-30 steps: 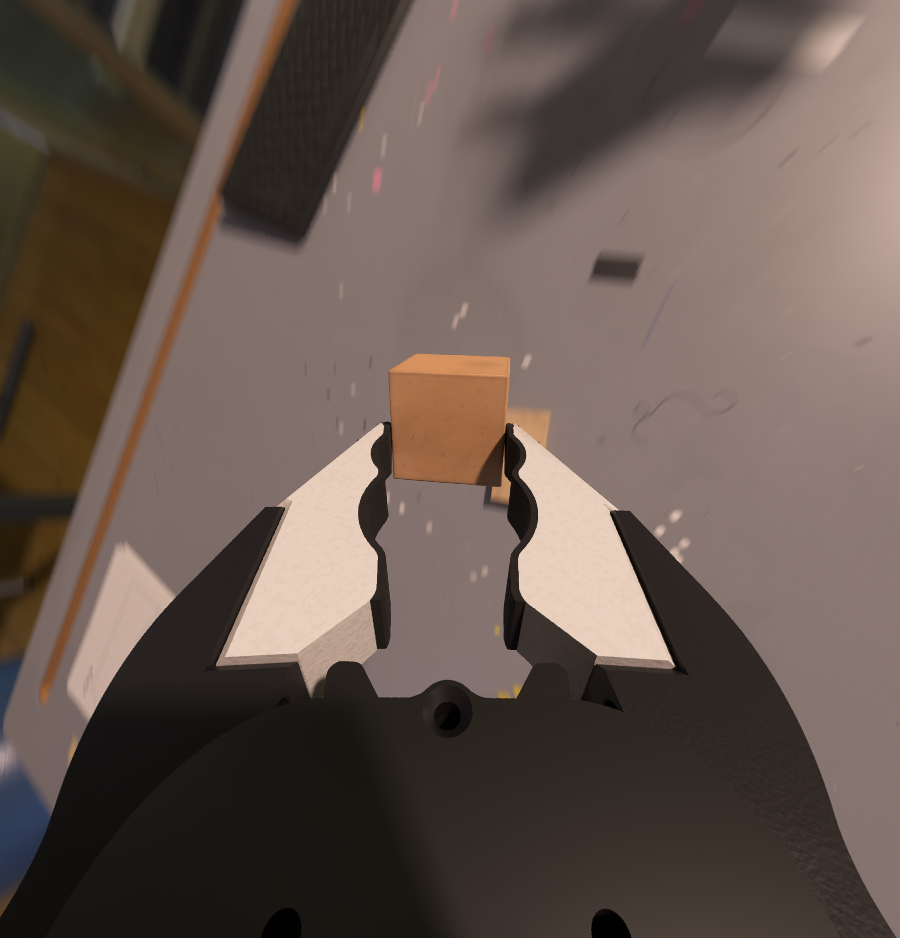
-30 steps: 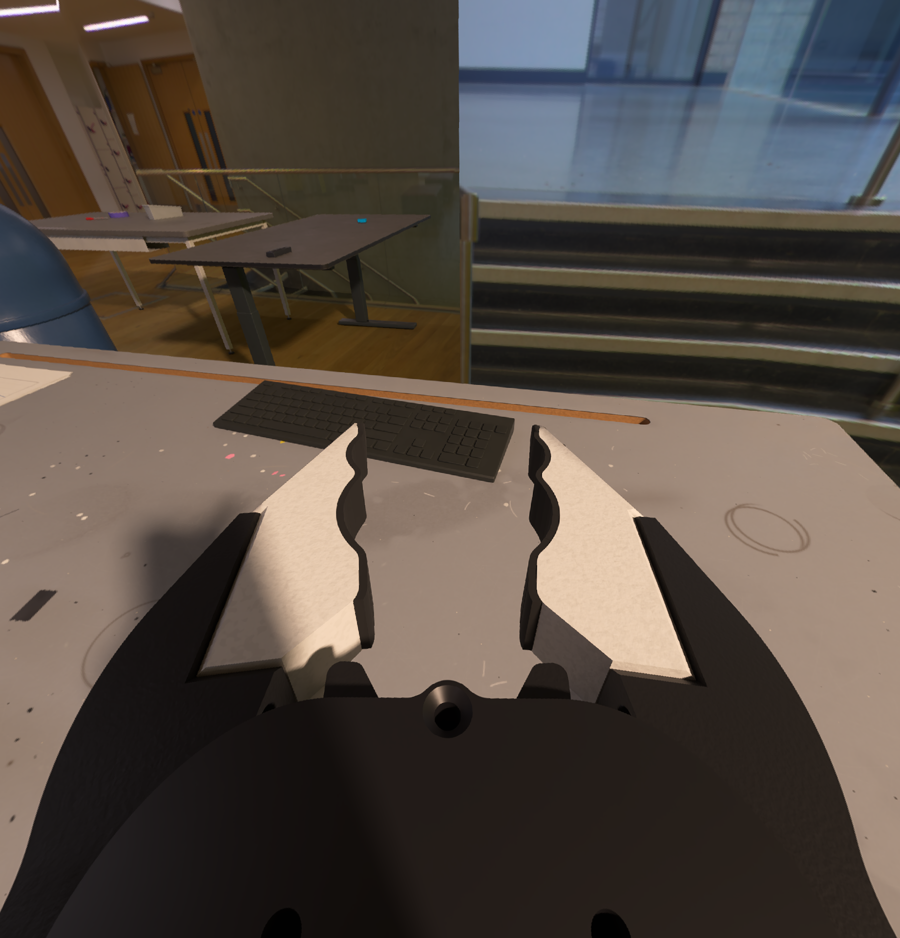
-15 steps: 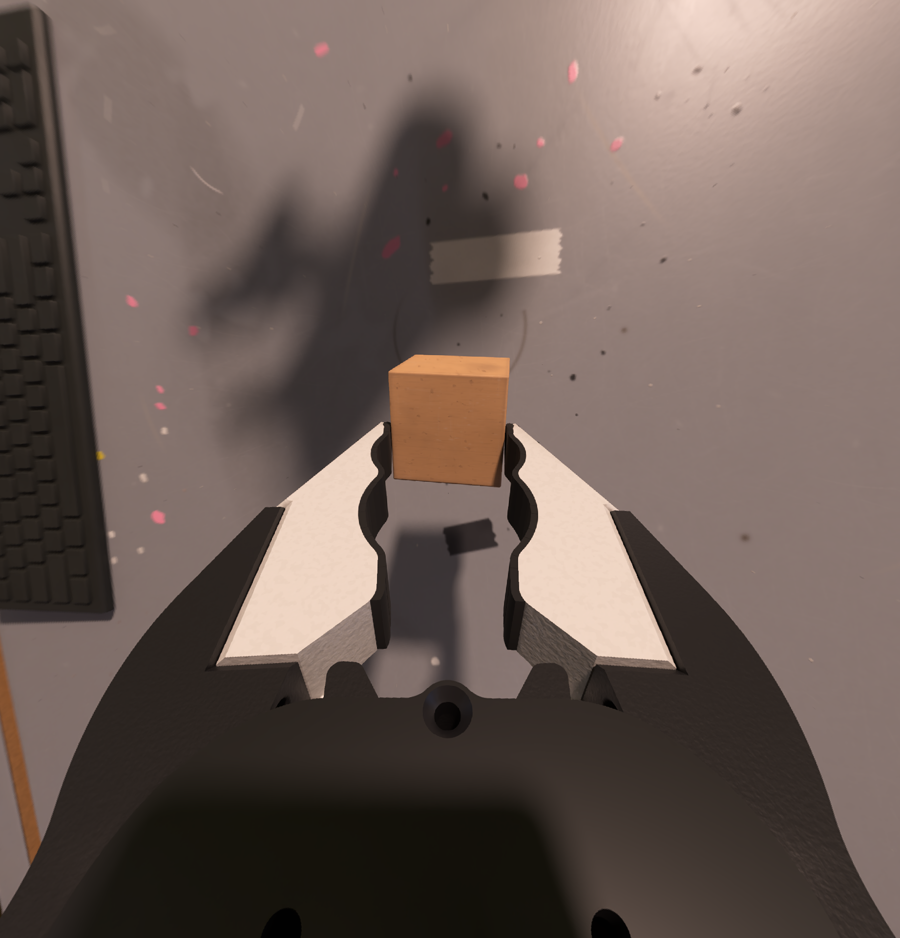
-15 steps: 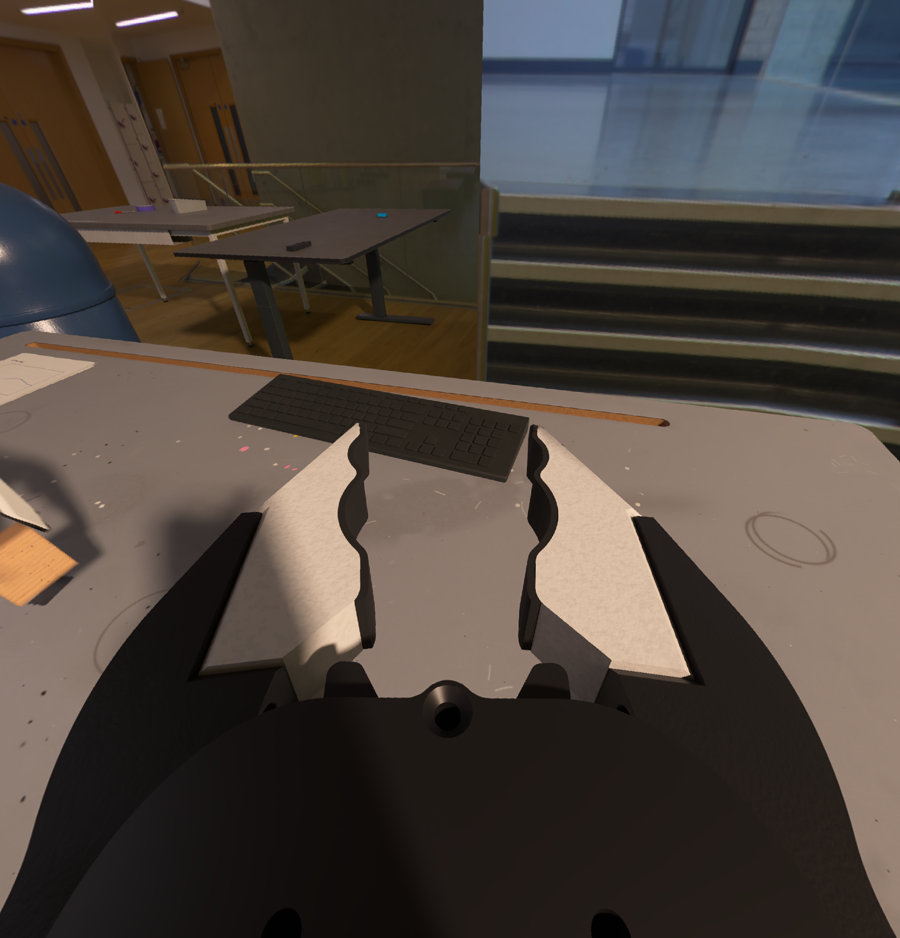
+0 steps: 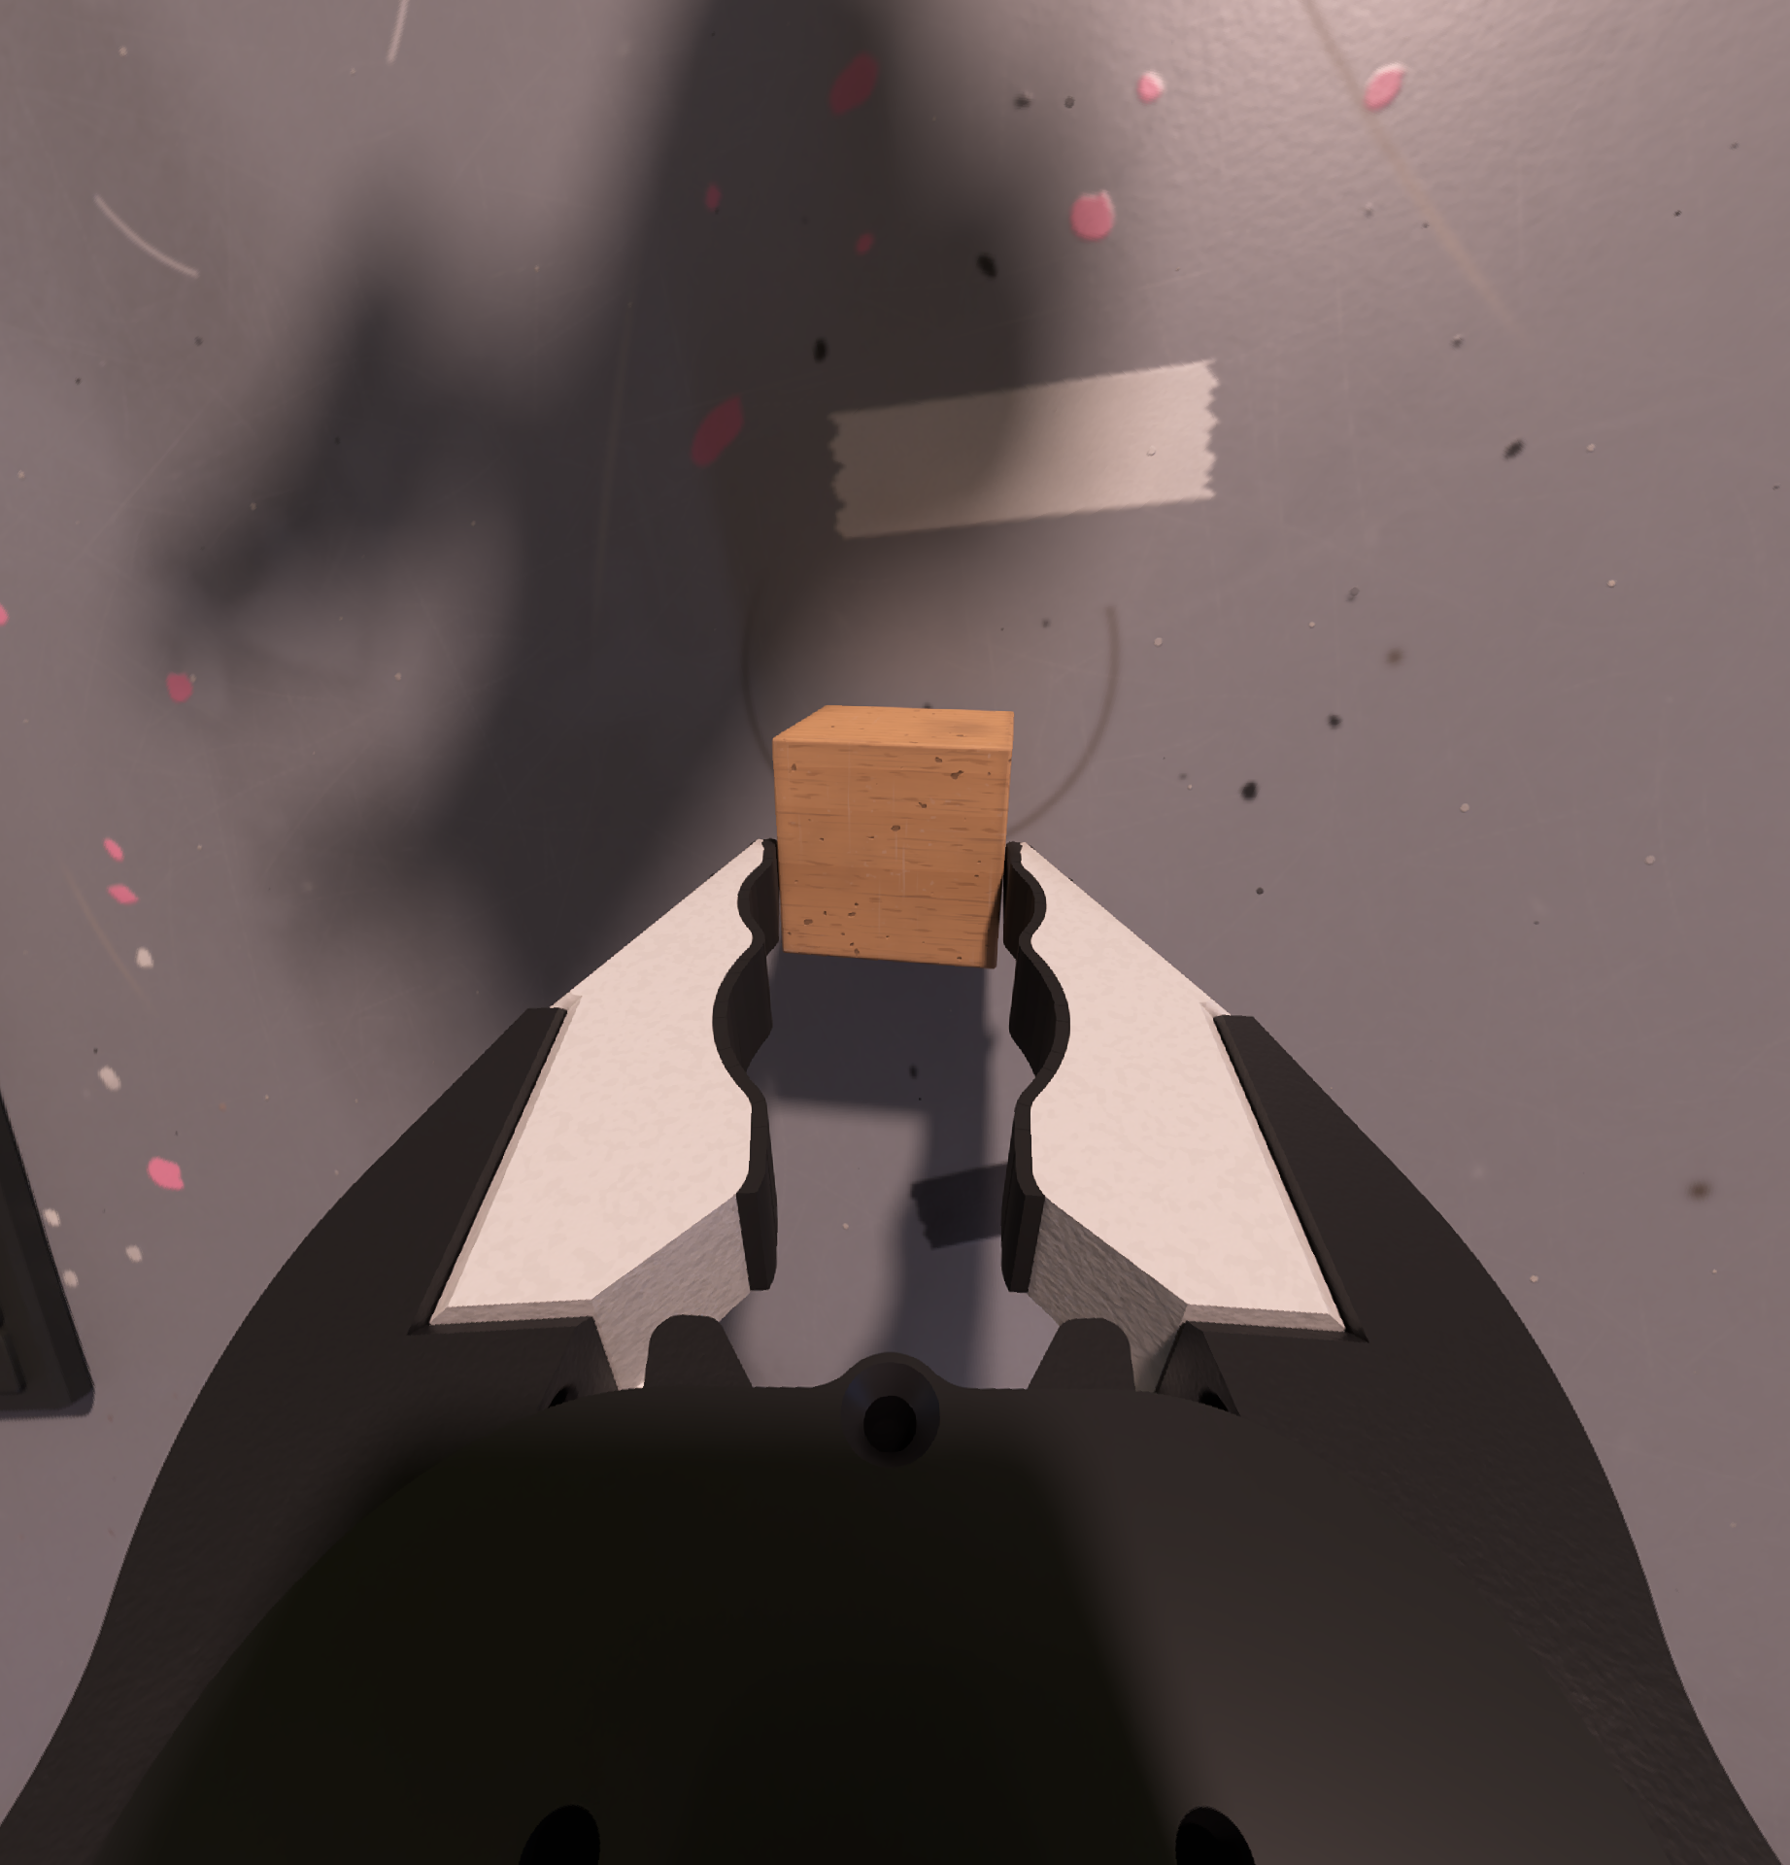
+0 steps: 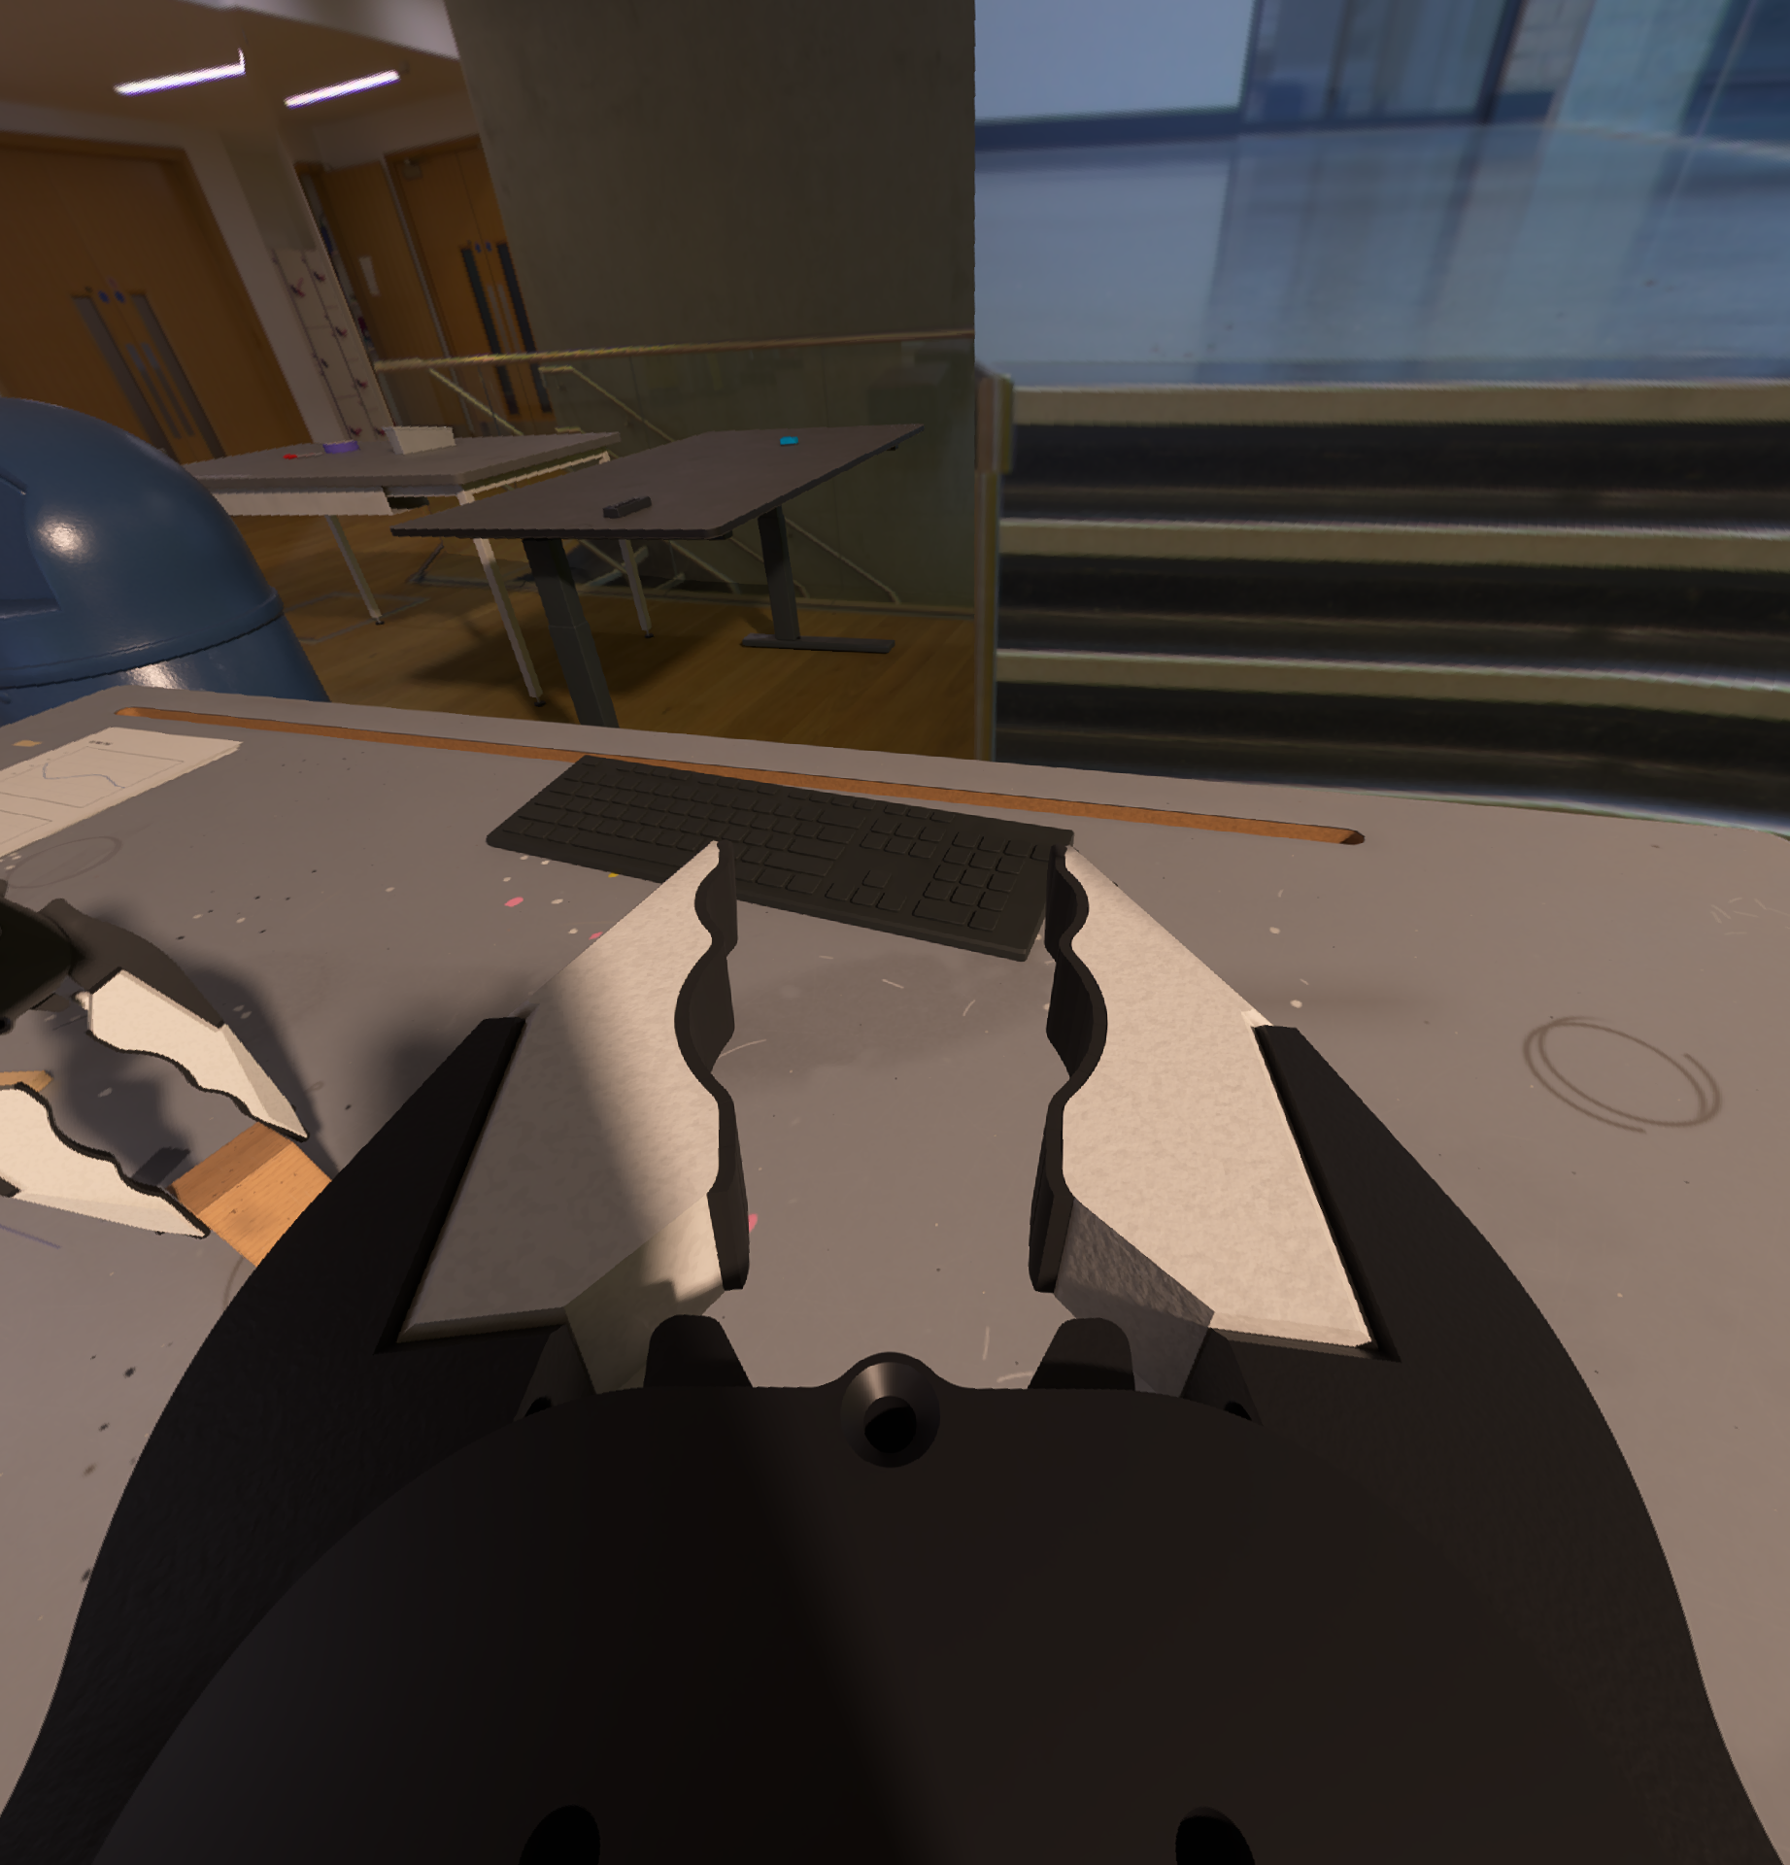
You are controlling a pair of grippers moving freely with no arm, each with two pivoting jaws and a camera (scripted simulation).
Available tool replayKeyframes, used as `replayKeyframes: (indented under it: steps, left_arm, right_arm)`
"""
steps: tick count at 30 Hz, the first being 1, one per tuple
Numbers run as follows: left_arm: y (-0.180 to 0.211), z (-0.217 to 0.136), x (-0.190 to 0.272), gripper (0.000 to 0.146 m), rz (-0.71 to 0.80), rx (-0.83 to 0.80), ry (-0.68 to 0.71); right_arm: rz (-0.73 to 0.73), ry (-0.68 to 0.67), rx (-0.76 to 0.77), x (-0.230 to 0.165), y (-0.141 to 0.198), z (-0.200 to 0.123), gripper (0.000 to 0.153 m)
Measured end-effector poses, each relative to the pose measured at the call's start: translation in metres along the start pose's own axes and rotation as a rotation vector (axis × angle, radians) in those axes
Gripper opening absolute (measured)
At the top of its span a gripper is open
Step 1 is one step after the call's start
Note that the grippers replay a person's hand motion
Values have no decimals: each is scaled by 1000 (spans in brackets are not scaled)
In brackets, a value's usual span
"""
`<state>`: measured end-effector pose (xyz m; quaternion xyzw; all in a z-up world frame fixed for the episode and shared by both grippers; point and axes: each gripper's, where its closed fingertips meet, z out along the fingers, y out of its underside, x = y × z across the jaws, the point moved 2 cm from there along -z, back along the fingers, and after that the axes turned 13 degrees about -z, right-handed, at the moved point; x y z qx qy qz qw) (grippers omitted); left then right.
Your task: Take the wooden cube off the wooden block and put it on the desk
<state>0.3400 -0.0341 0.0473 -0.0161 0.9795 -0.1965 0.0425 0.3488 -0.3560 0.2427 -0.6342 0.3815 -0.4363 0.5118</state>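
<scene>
My left gripper is shut on the wooden cube, a light brown cube pinched between its fingertips. It holds the cube close over the grey desk, and the cube's shadow lies right beneath it. The wooden block is not in the left wrist view. In the right wrist view the left gripper shows at the left edge with the cube at its tips. A sliver of wood shows behind its fingers. My right gripper is open and empty above the desk.
A black keyboard lies along the desk's far side; it also shows in the left wrist view. A strip of pale tape is stuck on the desk beyond the cube. A paper sheet and a blue bin are far left.
My left gripper has swung round and come down closer to the desk with the cube still in it, entering the right wrist view. The right gripper stays open and has shifted slightly.
</scene>
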Motion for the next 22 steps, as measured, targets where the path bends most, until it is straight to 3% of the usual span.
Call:
replayKeyframes:
  steps: [5,8,10,14,17,22]
  left_arm:
    - [-2,1,1,44,54,4,26]
    - [-5,-5,2,62,31,25,31]
    - [-8,-18,2,65,-10,75,35]
    - [-2,-74,1,62,-64,209,-29]
    - [24,-133,-7,60,-151,266,-128]
    - [116,-208,-20,55,-306,102,-368]
  right_arm:
    - [-7,-5,-20,0,4,2,60]
    - [-13,5,-25,3,5,0,60]
    - [-6,9,-15,5,5,-2,60]
    - [20,25,15,13,4,-10,60]
    - [54,33,54,19,1,-17,60]
    - [119,19,101,25,3,-21,53]
